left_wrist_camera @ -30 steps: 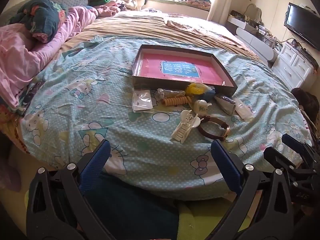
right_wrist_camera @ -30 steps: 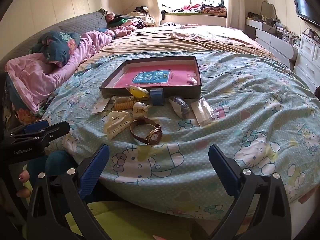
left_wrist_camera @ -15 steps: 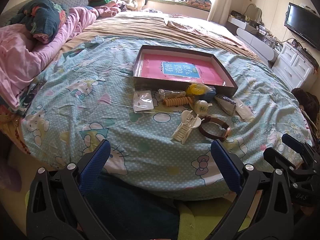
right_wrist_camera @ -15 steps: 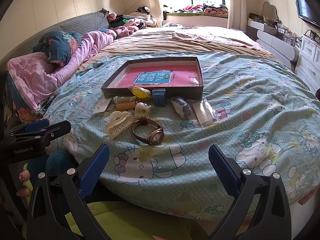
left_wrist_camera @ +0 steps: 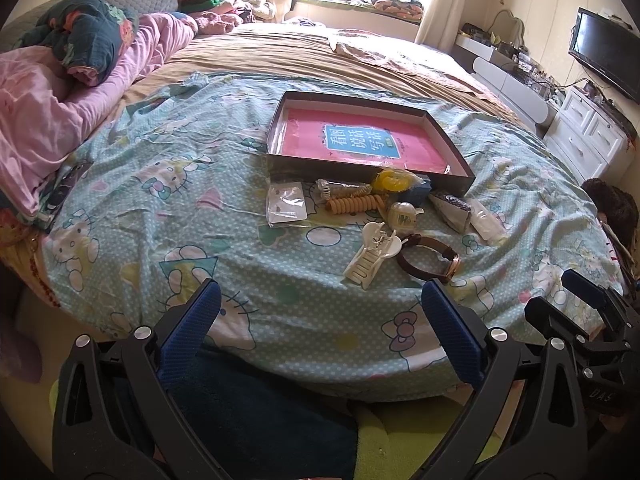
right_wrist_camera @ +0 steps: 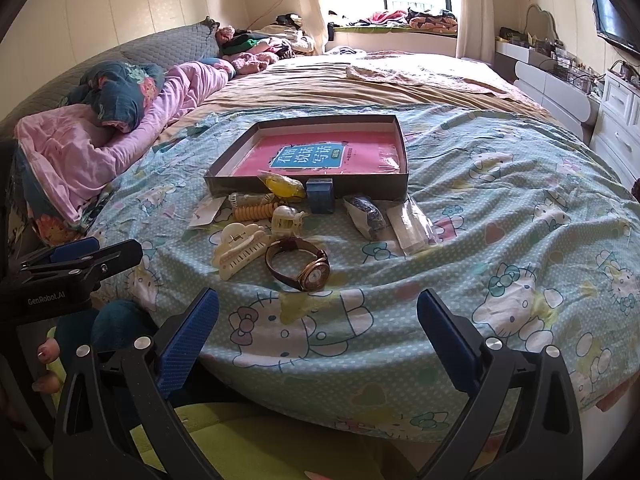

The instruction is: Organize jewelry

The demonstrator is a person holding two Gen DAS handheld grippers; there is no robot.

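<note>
A shallow dark box [left_wrist_camera: 452, 178] [right_wrist_camera: 312, 188] with a pink sheet inside lies on the bed. In front of it sits a cluster: a brown-strap watch [left_wrist_camera: 430, 258] [right_wrist_camera: 300, 266], a cream hair claw [left_wrist_camera: 370, 256] [right_wrist_camera: 240, 250], an orange spiral hair tie [left_wrist_camera: 352, 203] [right_wrist_camera: 252, 211], a small pale clip [left_wrist_camera: 402, 214] [right_wrist_camera: 285, 218], a yellow item [left_wrist_camera: 390, 180] [right_wrist_camera: 282, 185], a blue box [right_wrist_camera: 320, 196] and clear packets [left_wrist_camera: 286, 202] [right_wrist_camera: 410, 222]. My left gripper [left_wrist_camera: 320, 330] and right gripper [right_wrist_camera: 318, 330] both hang open at the bed's near edge, short of the cluster.
The bed [left_wrist_camera: 192, 240] wears a teal cartoon-print sheet. Pink and dark bedding [left_wrist_camera: 60, 92] is piled at the left. A white dresser [left_wrist_camera: 588, 136] and a wall TV [left_wrist_camera: 604, 56] stand at the right. A person's knee in dark cloth [right_wrist_camera: 120, 322] and a green surface lie below.
Both views have drifted slightly, the bed items shifting a little right and down in frame. Both grippers stay open and nothing on the bed has moved.
</note>
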